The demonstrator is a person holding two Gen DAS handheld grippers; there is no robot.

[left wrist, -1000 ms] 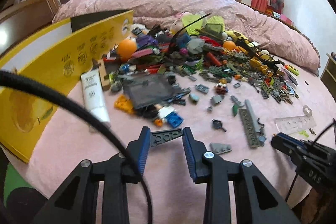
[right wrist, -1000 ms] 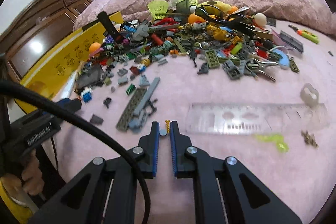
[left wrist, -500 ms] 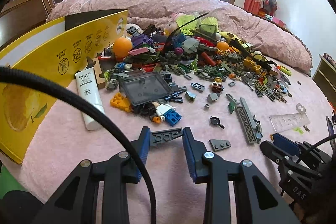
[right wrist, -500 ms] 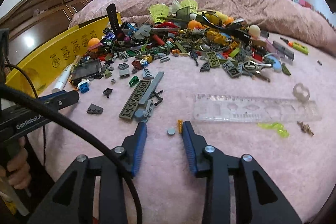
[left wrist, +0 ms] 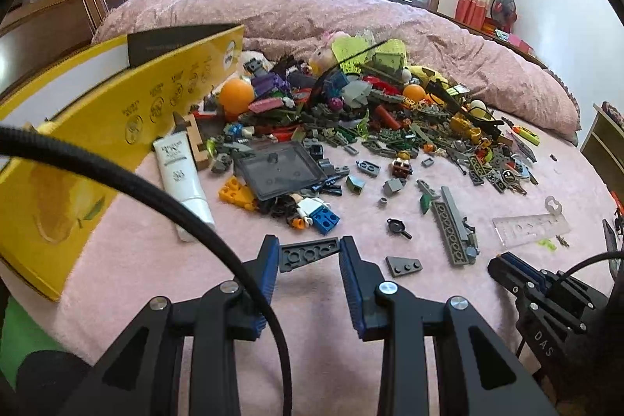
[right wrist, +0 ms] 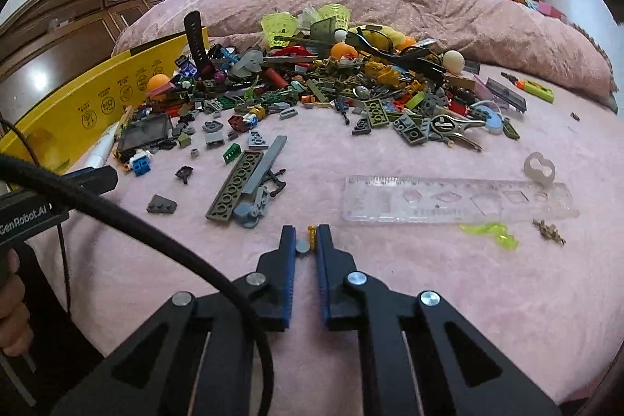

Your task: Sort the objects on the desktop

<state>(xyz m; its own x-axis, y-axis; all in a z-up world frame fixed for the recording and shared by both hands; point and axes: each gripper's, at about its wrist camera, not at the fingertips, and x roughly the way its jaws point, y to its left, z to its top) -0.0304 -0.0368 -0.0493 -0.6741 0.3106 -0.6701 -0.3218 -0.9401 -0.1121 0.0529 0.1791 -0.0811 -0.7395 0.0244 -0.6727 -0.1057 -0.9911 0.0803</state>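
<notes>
Sorting has barely begun: the toy pile (right wrist: 351, 80) remains. The left gripper (left wrist: 310, 256) clamps a dark wedge plate (left wrist: 308, 253); the right gripper (right wrist: 305, 240) seemingly pinches a small grey stud (right wrist: 301, 246).

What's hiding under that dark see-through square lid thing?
Peeking from under the dark lid: a yellow brick, a white minifigure by a blue brick, and small black bits. Whatever sits under its middle is covered.

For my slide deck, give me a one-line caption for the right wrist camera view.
Right gripper closed on a small grey round stud on the pink bedspread, beside a clear ruler.
</notes>
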